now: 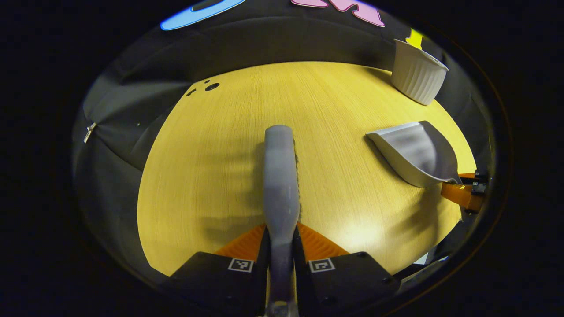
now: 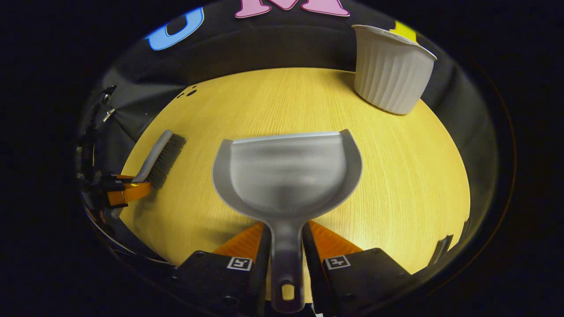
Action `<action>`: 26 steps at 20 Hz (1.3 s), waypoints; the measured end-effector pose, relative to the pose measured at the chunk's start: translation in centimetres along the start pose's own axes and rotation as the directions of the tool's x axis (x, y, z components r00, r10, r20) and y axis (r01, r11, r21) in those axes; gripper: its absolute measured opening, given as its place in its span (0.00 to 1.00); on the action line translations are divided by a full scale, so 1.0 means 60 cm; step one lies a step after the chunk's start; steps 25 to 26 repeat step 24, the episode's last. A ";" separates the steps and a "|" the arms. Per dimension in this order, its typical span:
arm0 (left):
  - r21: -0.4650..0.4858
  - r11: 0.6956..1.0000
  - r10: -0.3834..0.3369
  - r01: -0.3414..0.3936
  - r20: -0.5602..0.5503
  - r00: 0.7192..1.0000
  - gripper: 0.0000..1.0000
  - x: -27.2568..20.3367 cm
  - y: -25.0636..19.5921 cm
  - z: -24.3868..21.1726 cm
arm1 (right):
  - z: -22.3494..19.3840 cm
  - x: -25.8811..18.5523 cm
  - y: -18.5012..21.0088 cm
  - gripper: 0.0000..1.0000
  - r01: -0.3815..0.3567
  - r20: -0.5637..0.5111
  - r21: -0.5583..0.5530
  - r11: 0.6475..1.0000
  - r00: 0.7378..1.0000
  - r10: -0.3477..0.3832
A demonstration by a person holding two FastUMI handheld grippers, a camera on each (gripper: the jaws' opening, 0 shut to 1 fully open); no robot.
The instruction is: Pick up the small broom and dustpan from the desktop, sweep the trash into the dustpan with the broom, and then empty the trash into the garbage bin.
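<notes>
In the left gripper view, the left gripper (image 1: 280,246) has its fingers clamped on the handle of a small grey broom (image 1: 280,176), which points toward twelve o'clock over the pale wood worktop (image 1: 211,176). At about three o'clock, the grey dustpan (image 1: 416,152) sits just above the worktop, and a white ribbed garbage bin (image 1: 417,72) stands at two o'clock near the far edge. In the right gripper view, the right gripper (image 2: 286,251) has its fingers clamped on the dustpan's handle, the pan's mouth facing twelve o'clock; the broom appears at nine o'clock, the bin at one o'clock.
</notes>
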State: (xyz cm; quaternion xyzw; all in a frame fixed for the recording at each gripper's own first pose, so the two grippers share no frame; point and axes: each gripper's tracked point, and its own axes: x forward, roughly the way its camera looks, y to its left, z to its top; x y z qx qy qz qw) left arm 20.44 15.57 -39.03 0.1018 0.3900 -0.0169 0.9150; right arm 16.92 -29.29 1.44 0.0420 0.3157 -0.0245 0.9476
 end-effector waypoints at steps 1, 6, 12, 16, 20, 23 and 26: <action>0.004 1.000 -0.006 0.006 0.008 1.000 0.33 -0.002 -0.003 0.003 | 0.005 -0.002 0.008 0.43 -0.013 0.001 0.004 1.000 1.000 0.013; -0.005 0.998 -0.067 0.068 0.122 0.990 0.65 -0.057 -0.027 0.033 | 0.045 -0.048 0.037 1.00 -0.065 0.059 0.002 0.998 0.996 0.065; -0.088 0.990 -0.065 0.114 0.431 0.900 0.96 -0.216 -0.036 0.101 | 0.161 -0.209 0.059 0.99 -0.056 0.357 -0.094 0.994 0.930 0.087; -0.162 0.985 0.058 0.061 0.642 0.765 0.95 -0.360 -0.011 0.133 | 0.234 -0.331 0.074 0.99 -0.028 0.596 -0.127 0.992 0.797 0.099; -0.181 0.981 0.181 -0.066 0.755 0.631 0.95 -0.483 -0.003 0.136 | 0.237 -0.411 0.070 0.98 -0.010 0.705 -0.118 0.993 0.703 0.090; -0.114 0.988 0.152 -0.103 0.823 0.547 0.96 -0.543 -0.033 0.137 | 0.217 -0.429 0.059 0.99 -0.033 0.721 -0.062 0.997 0.690 0.068; -0.094 0.990 0.136 -0.106 0.834 0.535 0.96 -0.558 -0.056 0.142 | 0.212 -0.438 0.055 0.99 -0.039 0.729 -0.041 0.998 0.682 0.056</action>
